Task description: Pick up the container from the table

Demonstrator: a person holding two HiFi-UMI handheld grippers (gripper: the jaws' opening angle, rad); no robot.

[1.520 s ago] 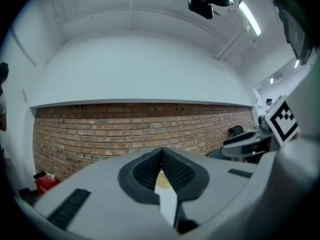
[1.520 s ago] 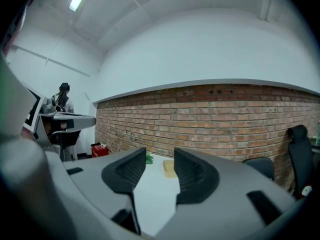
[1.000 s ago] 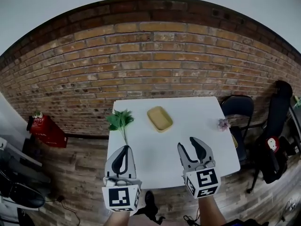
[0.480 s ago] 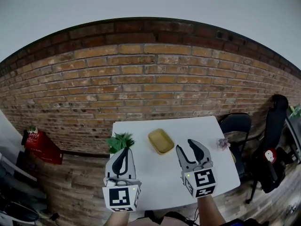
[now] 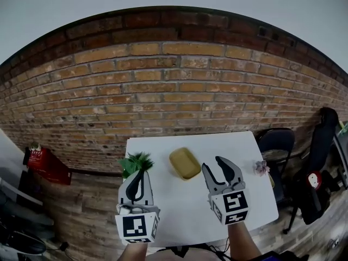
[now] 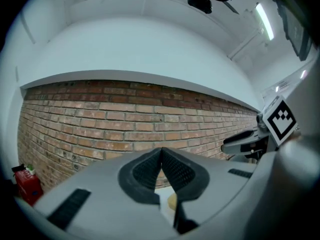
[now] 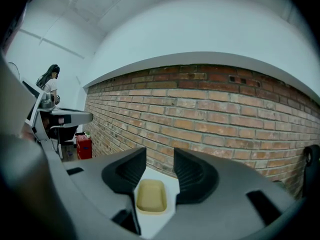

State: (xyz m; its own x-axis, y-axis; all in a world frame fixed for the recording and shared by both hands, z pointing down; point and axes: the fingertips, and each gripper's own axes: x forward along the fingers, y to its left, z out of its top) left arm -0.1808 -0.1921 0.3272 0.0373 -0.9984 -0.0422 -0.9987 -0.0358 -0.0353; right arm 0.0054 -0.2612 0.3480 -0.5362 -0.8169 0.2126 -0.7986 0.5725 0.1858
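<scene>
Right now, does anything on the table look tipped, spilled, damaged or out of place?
Nothing stands out. The yellow container sits flat and empty on the white table, with a green leafy sprig near its left edge and a small purple flower near its right edge.

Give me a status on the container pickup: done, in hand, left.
Done: nothing yet; the yellow container lies flat on the white table, untouched. In hand: the right gripper hovers short of it, jaws apart and empty, the container framed between them in the right gripper view. The left gripper has its jaws together, holding nothing. Left: reach in, close on the container, lift it.
</scene>
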